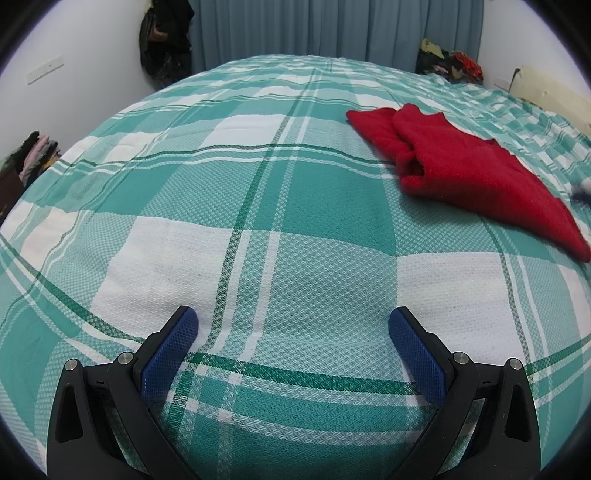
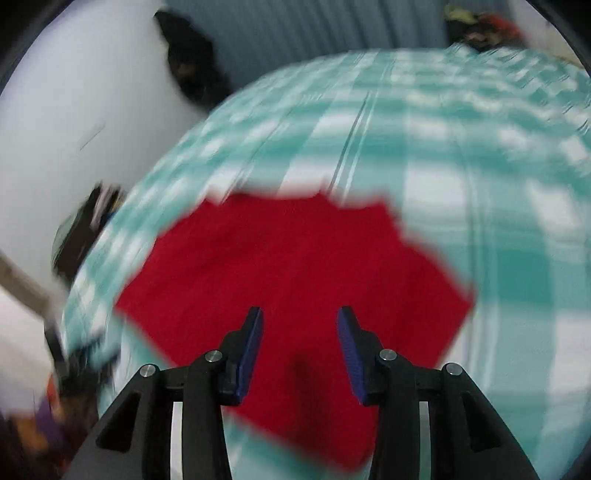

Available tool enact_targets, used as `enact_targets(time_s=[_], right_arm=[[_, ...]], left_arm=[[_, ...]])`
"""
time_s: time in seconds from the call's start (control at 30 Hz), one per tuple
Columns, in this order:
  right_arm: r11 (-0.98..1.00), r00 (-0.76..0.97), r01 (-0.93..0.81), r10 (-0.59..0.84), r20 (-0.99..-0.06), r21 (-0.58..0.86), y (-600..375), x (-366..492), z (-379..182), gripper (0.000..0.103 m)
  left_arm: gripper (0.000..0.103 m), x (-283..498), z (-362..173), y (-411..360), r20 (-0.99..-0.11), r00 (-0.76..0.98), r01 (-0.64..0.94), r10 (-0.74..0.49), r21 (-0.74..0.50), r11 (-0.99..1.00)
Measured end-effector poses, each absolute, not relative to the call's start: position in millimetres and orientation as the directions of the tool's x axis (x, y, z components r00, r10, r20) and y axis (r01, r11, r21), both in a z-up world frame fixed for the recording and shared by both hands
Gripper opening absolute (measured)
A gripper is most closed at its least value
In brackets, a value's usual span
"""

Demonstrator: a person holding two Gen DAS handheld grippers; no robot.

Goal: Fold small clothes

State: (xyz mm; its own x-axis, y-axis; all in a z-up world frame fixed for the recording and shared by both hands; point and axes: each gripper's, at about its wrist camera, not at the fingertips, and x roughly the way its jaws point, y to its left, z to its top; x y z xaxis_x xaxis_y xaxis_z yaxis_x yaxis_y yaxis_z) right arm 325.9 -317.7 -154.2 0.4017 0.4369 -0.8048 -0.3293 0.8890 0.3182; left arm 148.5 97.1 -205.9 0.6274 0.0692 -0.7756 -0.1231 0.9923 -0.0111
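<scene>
The bed [image 1: 258,206] is seen from its near edge, with a curtain [image 1: 332,26] hung behind its far side. A folded garment [image 1: 461,173] is laid on the bed, to the right of the middle in the left wrist view, one end turned toward the curtain. The left gripper [image 1: 293,328] is held over bare cover well left of the garment and nearer the viewer. The right gripper [image 2: 300,321] is held directly above the garment [image 2: 295,258]. A bag [image 1: 166,40] is hung left of the curtain. Clothes [image 1: 450,64] are heaped at the far right corner, and a stack [image 1: 35,155] is set off the bed's left side.
</scene>
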Motion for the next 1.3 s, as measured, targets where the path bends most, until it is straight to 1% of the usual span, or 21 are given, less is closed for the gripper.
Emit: enact_targets(time_s=[0.07, 0.1, 0.13, 0.17, 0.2, 0.23, 0.3, 0.33, 0.4, 0.5, 0.6, 0.63, 0.67, 0.7, 0.73, 0.87, 0.97, 1.03, 1.1, 1.23, 1.3], right_arm=[[0.921, 0.351, -0.304, 0.347, -0.869, 0.245, -320.8, 301.7, -185.9, 0.041], [0.934, 0.358, -0.282, 0.314, -0.879, 0.219, -327.7, 288.6, -196.0, 0.037], [0.936, 0.393, -0.272, 0.319, -0.862, 0.223, -334.3, 278.4, -193.5, 0.037], [0.945, 0.429, -0.25, 0.302, -0.851, 0.21, -339.9, 267.6, -185.8, 0.042], [0.965, 0.469, -0.214, 0.238, -0.851, 0.152, -343.8, 254.5, -175.2, 0.051], [0.972, 0.506, -0.199, 0.212, -0.836, 0.127, -347.1, 243.7, -166.8, 0.055], [0.971, 0.6, -0.185, 0.236, -0.765, 0.155, -352.6, 209.6, -148.4, 0.067], [0.966, 0.621, -0.19, 0.255, -0.741, 0.174, -352.5, 197.2, -144.9, 0.067], [0.957, 0.654, -0.213, 0.289, -0.699, 0.195, -348.8, 170.1, -146.1, 0.067], [0.95, 0.653, -0.203, 0.311, -0.691, 0.236, -347.8, 149.0, -160.7, 0.067], [0.935, 0.62, -0.191, 0.351, -0.702, 0.299, -350.9, 149.6, -171.3, 0.067], [0.937, 0.626, -0.201, 0.348, -0.698, 0.287, -351.4, 150.1, -170.1, 0.067], [0.941, 0.637, -0.21, 0.337, -0.693, 0.264, -351.6, 147.4, -169.2, 0.067], [0.944, 0.647, -0.218, 0.329, -0.688, 0.247, -352.1, 149.4, -167.9, 0.067], [0.943, 0.652, -0.217, 0.332, -0.682, 0.251, -354.2, 152.0, -167.5, 0.067], [0.924, 0.668, -0.174, 0.365, -0.649, 0.341, -369.1, 150.8, -166.8, 0.067], [0.906, 0.686, -0.146, 0.382, -0.62, 0.397, -383.3, 149.9, -164.2, 0.067], [0.904, 0.702, -0.126, 0.372, -0.607, 0.408, -392.5, 148.6, -160.2, 0.067], [0.898, 0.719, -0.102, 0.365, -0.591, 0.429, -404.1, 147.8, -157.1, 0.067], [0.878, 0.747, -0.03, 0.337, -0.573, 0.478, -429.1, 146.9, -156.0, 0.067], [0.868, 0.757, -0.001, 0.325, -0.567, 0.496, -439.4, 146.4, -156.6, 0.067]], left_arm=[[0.102, 150.7, -204.5, 98.1, -0.789, 0.611, -0.123, 0.063, -0.016, 0.992], [0.102, 153.0, -200.9, 99.6, -0.809, 0.585, -0.125, 0.057, -0.02, 0.992], [0.101, 155.0, -193.9, 101.8, -0.833, 0.551, -0.135, 0.056, -0.023, 0.991], [0.1, 155.1, -185.0, 104.5, -0.847, 0.53, -0.151, 0.049, -0.037, 0.988], [0.1, 150.8, -166.2, 110.2, -0.832, 0.555, -0.175, 0.0, -0.117, 0.978], [0.1, 147.7, -151.5, 114.6, -0.793, 0.606, -0.173, -0.07, -0.217, 0.961], [0.101, 160.6, -133.3, 114.7, -0.746, 0.639, -0.144, -0.188, -0.356, 0.923], [0.101, 177.8, -130.7, 109.6, -0.748, 0.623, -0.115, -0.231, -0.379, 0.918], [0.101, 227.9, -140.9, 94.0, -0.791, 0.543, -0.054, -0.282, -0.368, 0.928], [0.099, 286.4, -177.9, 85.6, -0.871, 0.454, -0.121, -0.19, -0.271, 0.955], [0.099, 309.0, -194.7, 74.7, -0.879, 0.444, -0.124, -0.172, -0.251, 0.96], [0.086, 311.8, -193.7, 66.7, -0.885, 0.44, -0.098, -0.152, -0.215, 0.972], [0.047, 315.0, -190.9, 59.9, -0.888, 0.437, -0.066, -0.145, -0.192, 0.979], [0.022, 318.9, -186.9, 54.2, -0.89, 0.422, -0.032, -0.174, -0.207, 0.978], [0.009, 323.2, -181.4, 50.2, -0.897, 0.4, -0.035, -0.186, -0.218, 0.975], [0.007, 329.2, -128.6, 12.6, -0.876, 0.48, -0.022, -0.048, -0.067, 0.998], [0.007, 331.1, -81.2, -41.2, -0.829, 0.554, 0.077, -0.075, -0.038, 0.996], [0.007, 321.1, -51.9, -107.9, -0.793, 0.595, 0.217, -0.127, 0.007, 0.976], [0.007, 310.6, -43.5, -160.2, -0.783, 0.594, 0.328, -0.184, 0.026, 0.944], [0.008, 293.6, -80.9, -251.6, -0.815, 0.532, 0.484, -0.23, 0.07, 0.872], [0.01, 298.1, -131.5, -290.4, -0.874, 0.444, 0.506, -0.197, 0.064, 0.86]])
